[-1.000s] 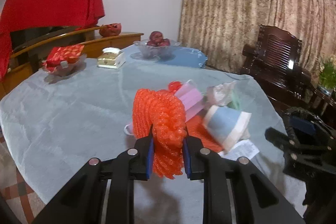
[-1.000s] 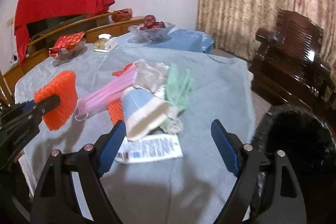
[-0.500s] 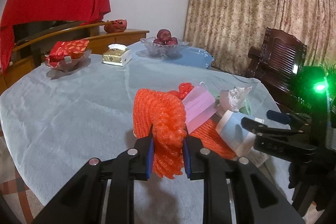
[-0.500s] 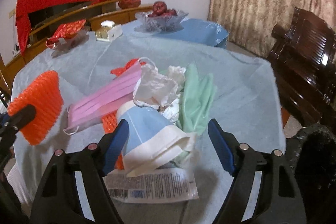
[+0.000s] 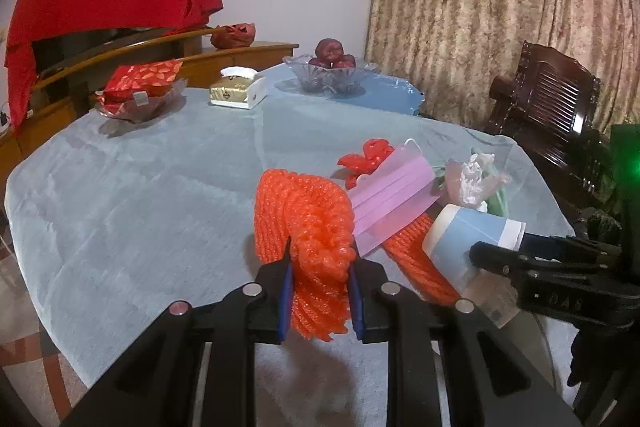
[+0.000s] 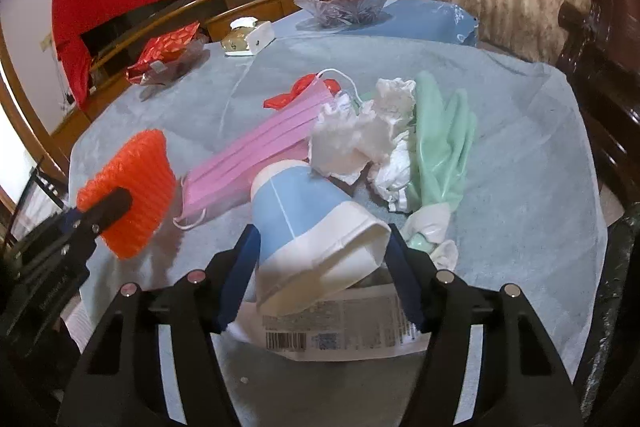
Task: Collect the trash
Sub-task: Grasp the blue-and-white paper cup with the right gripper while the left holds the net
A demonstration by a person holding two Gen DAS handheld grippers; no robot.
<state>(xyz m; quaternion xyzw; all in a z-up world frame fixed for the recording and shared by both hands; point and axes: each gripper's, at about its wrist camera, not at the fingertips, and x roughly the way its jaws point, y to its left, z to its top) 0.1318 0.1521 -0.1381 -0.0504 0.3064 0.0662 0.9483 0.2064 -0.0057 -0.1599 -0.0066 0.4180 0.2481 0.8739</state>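
The left gripper [image 5: 320, 283] pinches an orange foam net [image 5: 308, 227] between its blue fingers [image 5: 285, 291], held just above the counter [image 5: 140, 195]. The right gripper [image 6: 320, 267] has just been closing its fingers [image 6: 236, 279] around a crushed blue-and-white paper cup [image 6: 308, 227]; both sit against its rim. The cup lies tipped on a printed wrapper [image 6: 344, 327], beside a pink face mask [image 6: 256, 151], crumpled tissue [image 6: 360, 135] and a green glove [image 6: 440, 147].
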